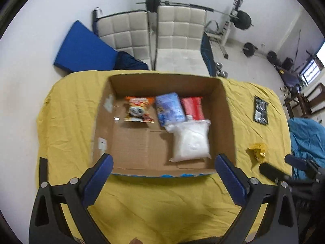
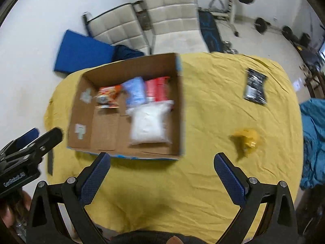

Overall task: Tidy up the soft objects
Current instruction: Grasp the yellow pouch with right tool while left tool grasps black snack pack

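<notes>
- My left gripper hung above the near edge of the cardboard box, its jaws spread wide with nothing between them.
- My right gripper was held over the yellow cloth just to the right of the box's near corner, jaws likewise wide apart and empty.
- Inside the box, along the far wall, lay three packs in a row: an orange snack bag on the left, a blue pack in the middle, and a red pack on the right, the blue and red ones touching.
- A white bag lay in front of the blue and red packs, against the box's right wall and overlapping their near ends.
- Outside the box, a crumpled yellow wrapper sat on the cloth to the right, nearer my right gripper than my left.
- A black packet lay flat farther back on the right side of the cloth, well apart from the box.
- Beyond the table stood two white quilted chairs, a blue mat and weight-lifting gear.
</notes>
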A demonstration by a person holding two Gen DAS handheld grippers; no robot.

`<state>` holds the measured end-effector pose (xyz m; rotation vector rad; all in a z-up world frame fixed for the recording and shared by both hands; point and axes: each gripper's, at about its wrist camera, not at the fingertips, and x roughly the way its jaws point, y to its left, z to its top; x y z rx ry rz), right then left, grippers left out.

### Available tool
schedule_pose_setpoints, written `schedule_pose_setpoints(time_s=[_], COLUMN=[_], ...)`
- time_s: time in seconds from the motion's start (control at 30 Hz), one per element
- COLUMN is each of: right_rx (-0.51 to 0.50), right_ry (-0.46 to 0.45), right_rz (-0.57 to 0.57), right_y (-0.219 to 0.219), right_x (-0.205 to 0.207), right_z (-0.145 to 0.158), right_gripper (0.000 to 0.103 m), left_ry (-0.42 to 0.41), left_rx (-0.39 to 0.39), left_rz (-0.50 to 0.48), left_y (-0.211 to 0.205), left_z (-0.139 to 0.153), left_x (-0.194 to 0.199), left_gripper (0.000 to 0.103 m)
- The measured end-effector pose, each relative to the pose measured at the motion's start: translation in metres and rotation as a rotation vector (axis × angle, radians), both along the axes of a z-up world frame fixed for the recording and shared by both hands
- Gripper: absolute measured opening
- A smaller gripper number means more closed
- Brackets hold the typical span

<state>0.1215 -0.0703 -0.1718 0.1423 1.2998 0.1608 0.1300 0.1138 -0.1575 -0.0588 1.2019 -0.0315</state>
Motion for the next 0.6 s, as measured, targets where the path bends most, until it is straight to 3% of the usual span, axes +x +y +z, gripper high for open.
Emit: schedule_pose_setpoints(time_s=[0.17,0.33,0.53,0.57,0.6], right_rx=[-0.076,-0.166,-0.094,-0.088,-0.071], right_ry=[0.059,0.177,0.329,0.348,0.367], right_rz=[-0.100,-0.152,-0.149,-0.140,-0.127], right_y=[-0.080,-0.161,-0.204,-0.205,-0.206], right_x=[0.010,0.034,0.058,0.061,0.062], right_z=[-0.034,-0.106,-0.189,-0.198,-0.207], right_gripper=[0.103,0.103,0.102,0.100,0.091], left_ry=[0.059,0.132,0.206,0.218,0.226], left_rx=[0.024,0.059,0.089,0.088,0.089], left_rz=[-0.061,-0.075,-0.069,-0.067,-0.066], left_y=[-0.055,-0.089,-0.109,-0.112,-0.114], left_z=[-0.032,-0.073,-0.110,-0.115,-0.118], left_x=[0.022,0.044,0.064,0.066,0.068], left_gripper=[0.103,0.103,0.103,0.103,0.103])
